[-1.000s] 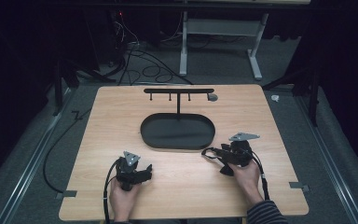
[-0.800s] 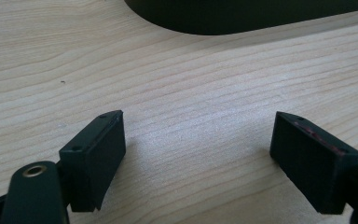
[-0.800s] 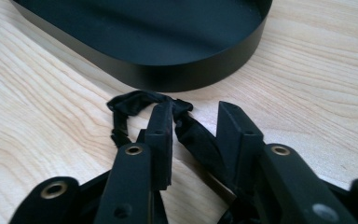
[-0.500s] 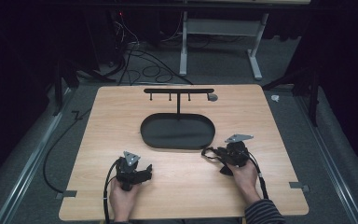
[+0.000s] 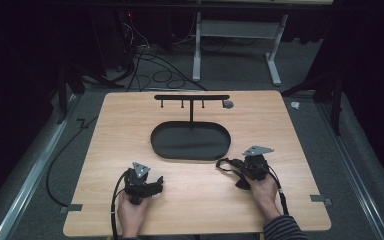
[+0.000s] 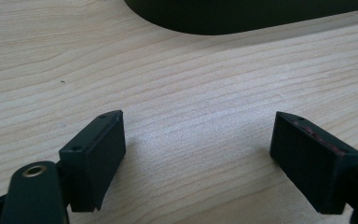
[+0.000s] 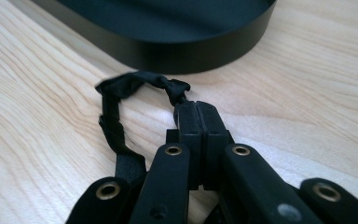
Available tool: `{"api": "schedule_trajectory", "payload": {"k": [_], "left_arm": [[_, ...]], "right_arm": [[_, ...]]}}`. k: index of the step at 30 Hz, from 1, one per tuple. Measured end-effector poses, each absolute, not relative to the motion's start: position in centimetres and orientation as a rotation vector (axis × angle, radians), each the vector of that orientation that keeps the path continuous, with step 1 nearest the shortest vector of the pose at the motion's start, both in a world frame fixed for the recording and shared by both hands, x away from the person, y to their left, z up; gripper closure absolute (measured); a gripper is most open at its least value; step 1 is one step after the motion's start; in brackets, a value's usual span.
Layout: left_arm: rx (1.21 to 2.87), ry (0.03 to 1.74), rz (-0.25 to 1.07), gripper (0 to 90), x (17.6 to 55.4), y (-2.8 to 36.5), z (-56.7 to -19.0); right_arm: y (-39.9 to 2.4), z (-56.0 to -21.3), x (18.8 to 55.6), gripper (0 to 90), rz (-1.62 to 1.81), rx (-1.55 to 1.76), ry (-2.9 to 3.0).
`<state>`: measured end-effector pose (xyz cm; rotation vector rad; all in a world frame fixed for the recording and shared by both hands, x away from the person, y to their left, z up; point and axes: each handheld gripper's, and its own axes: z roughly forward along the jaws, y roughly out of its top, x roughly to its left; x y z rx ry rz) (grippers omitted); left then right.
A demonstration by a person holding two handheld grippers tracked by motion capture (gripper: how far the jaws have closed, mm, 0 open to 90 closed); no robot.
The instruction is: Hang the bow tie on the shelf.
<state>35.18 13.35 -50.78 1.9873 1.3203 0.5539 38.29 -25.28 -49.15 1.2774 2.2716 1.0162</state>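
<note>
A black fabric loop [image 7: 121, 93] lies on the wooden table just in front of the black oval tray [image 7: 191, 51]. My right gripper [image 7: 196, 109] has just been closing and is shut on one end of the loop, pads pressed together on the cloth. From above, the right gripper [image 5: 237, 172] and the loop [image 5: 224, 164] sit near the tray's [image 5: 190, 156] front right corner. My left gripper [image 6: 198, 149] rests open on bare wood with nothing between its jaws; from above the left gripper [image 5: 155, 185] is at the front left. A black T-shaped rack with hooks [image 5: 191, 97] rises behind the tray.
A small grey round object [image 5: 228, 104] lies by the rack's right end. Cables [image 5: 150, 65] trail across the floor behind the table, near a white table frame [image 5: 275, 55]. A metal rail [image 5: 30, 180] runs along the floor at the left.
The right gripper's jaws have closed onto the black loop. Both hands have stayed where they were.
</note>
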Motion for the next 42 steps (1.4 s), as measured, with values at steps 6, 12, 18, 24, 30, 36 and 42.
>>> {"api": "schedule_trajectory", "payload": {"k": [6,12,18,24,30,36,42], "left_arm": [[1.987,1.321,0.554,18.4,35.2,13.4,-50.8],[1.987,1.321,0.554,18.4,35.2,13.4,-50.8],[1.987,1.321,0.554,18.4,35.2,13.4,-50.8],[1.987,1.321,0.554,18.4,35.2,13.4,-50.8],[1.988,1.321,0.554,18.4,35.2,13.4,-50.8],[1.988,1.319,0.553,18.4,35.2,13.4,-50.8],[1.988,1.319,0.553,18.4,35.2,13.4,-50.8]], "right_arm": [[-25.8,-47.9,37.5,90.0,1.073,1.241,2.237],[-26.2,-46.0,36.6,90.0,1.081,1.178,2.221],[-26.4,-44.7,36.4,90.0,1.120,1.169,2.205],[-25.9,-43.4,36.8,90.0,1.152,1.122,2.214],[-25.4,-42.4,37.0,90.0,1.171,1.088,2.207],[-25.1,-41.2,37.4,90.0,1.203,1.082,2.204],[-25.1,-40.0,37.7,90.0,1.242,1.076,2.193]]}}
